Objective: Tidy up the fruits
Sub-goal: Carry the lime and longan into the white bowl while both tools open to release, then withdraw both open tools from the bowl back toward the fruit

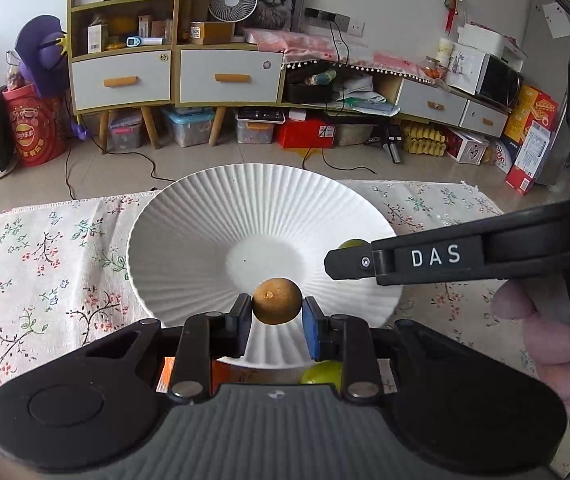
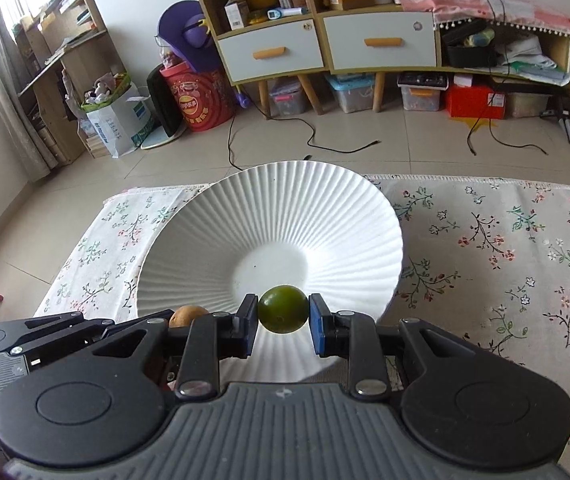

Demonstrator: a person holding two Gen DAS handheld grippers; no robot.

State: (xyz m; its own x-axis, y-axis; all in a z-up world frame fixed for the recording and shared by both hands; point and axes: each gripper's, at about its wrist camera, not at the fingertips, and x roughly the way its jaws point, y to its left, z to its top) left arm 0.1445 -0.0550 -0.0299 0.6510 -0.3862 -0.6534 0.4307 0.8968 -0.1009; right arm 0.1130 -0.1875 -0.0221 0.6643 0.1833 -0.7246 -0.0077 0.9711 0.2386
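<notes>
A white ribbed bowl (image 1: 189, 240) stands on the floral tablecloth; it also shows in the right wrist view (image 2: 325, 208). My left gripper (image 1: 277, 308) is shut on a small brown round fruit (image 1: 276, 300), held over the bowl's near rim. My right gripper (image 2: 283, 312) is shut on a small green round fruit (image 2: 283, 309), held over the bowl's near side. The brown fruit also shows in the right wrist view (image 2: 187, 315), to the left. The right gripper's arm (image 1: 437, 258) reaches in from the right in the left wrist view, with its green fruit (image 1: 351, 244) peeking behind it.
Another green fruit (image 1: 323, 372) lies on the floral cloth (image 2: 505, 248) below the left gripper, beside something orange (image 1: 225, 372). Beyond the table's far edge are floor tiles, cables, cabinets (image 1: 173, 76) and storage boxes.
</notes>
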